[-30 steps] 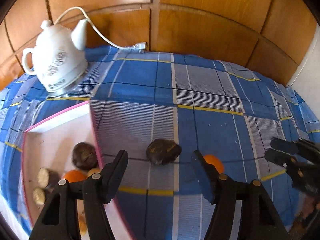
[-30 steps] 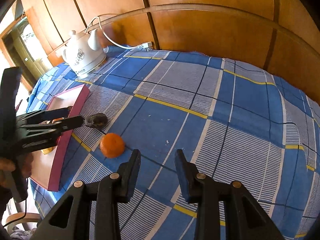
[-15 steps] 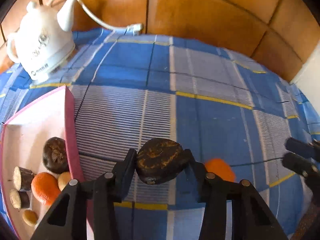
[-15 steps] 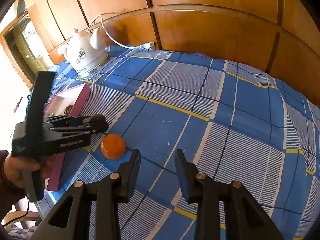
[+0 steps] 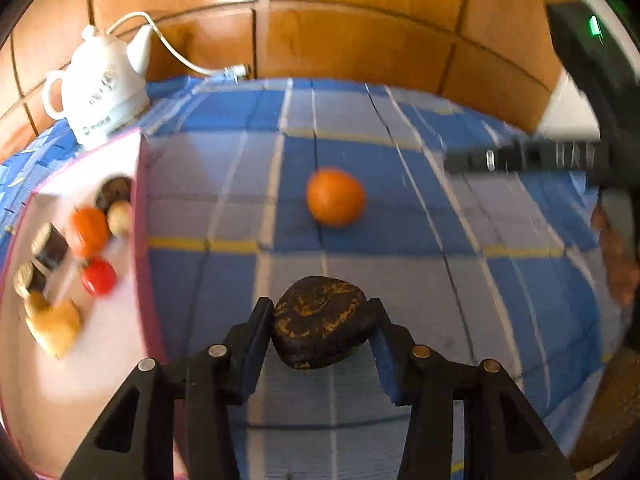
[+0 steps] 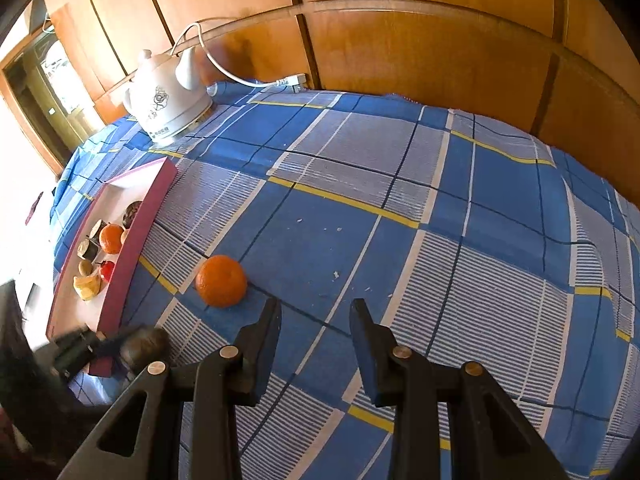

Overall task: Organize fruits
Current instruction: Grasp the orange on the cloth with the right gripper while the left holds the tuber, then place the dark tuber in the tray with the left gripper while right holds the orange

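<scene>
The left gripper (image 5: 322, 314) pinches a dark, mottled fruit (image 5: 323, 322) between its two pads, which press on the fruit's sides and hold it clear of the blue checked tablecloth (image 5: 400, 264). The picture from this gripper is smeared, so the fruit's kind is hard to make out; it may be a dried or wrinkled one. Its jaws drew in within the past second and now stand clamped on the fruit.

To its left lies the pink-rimmed tray (image 5: 138, 216), already holding an orange fruit, a small red one, a pale round one, a yellow piece and some dark cut pieces. Beyond the gripper, a loose tangerine (image 5: 336, 197) sits alone on the cloth, apart from the tray.

The right gripper (image 6: 315, 310) hangs over the cloth with its jaws parted a little and nothing between them; the tangerine lies just beyond its left finger, not touching it. A white kettle (image 6: 166, 98) stands at the far corner by the wooden wall panels (image 6: 400, 40).
</scene>
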Available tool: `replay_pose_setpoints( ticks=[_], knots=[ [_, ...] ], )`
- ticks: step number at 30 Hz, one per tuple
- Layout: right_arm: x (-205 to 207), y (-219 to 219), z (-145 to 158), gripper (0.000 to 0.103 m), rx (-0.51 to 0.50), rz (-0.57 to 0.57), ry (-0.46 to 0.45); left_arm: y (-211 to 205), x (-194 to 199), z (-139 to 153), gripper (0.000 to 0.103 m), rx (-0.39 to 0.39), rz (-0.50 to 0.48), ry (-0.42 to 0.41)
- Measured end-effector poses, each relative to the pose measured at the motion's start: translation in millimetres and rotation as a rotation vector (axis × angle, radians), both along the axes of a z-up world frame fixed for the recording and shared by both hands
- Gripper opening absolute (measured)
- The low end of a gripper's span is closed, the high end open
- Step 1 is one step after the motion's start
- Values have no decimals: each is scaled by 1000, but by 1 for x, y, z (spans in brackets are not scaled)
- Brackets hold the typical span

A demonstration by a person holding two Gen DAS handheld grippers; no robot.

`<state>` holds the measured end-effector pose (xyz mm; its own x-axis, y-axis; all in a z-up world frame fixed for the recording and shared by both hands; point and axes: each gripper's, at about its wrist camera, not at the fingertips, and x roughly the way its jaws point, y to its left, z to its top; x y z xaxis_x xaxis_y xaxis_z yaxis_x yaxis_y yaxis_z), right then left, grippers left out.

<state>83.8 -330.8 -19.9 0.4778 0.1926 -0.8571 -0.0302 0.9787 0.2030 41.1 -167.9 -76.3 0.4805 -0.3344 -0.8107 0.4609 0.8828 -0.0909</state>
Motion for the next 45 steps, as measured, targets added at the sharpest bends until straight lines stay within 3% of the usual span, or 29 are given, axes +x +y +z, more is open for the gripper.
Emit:
replay_pose_setpoints(
  ticks=[3, 8, 12, 14, 23, 25, 34, 41, 45],
  knots=[
    [-1, 5, 1, 36, 29, 21, -4, -2, -6, -5, 46, 17, -2, -49],
    [0, 24, 0, 36, 78, 89, 7, 0, -4, -6, 46, 0, 6, -42],
    [8, 42, 0, 58, 77, 128, 6, 1, -5, -5, 46, -6, 7, -46],
    [17, 51, -2, 62, 66, 145, 8, 1, -5, -5, 46, -8, 6, -47],
    [58, 87, -42, 62, -36, 201, 126, 1, -8, -5, 46, -6, 0, -55],
    [58, 87, -46, 40, -31, 198, 135, 1, -8, -5, 46, -6, 0, -56],
    [23, 61, -28, 40, -92, 191, 124, 1, -8, -4, 46, -6, 6, -55],
    [4, 17, -43, 40, -42, 75, 167, -1, -6, -4, 46, -1, 13, -47],
    [6, 15, -44, 40, -35, 67, 158, -1, -5, -3, 45, 4, 13, -37]
  ],
)
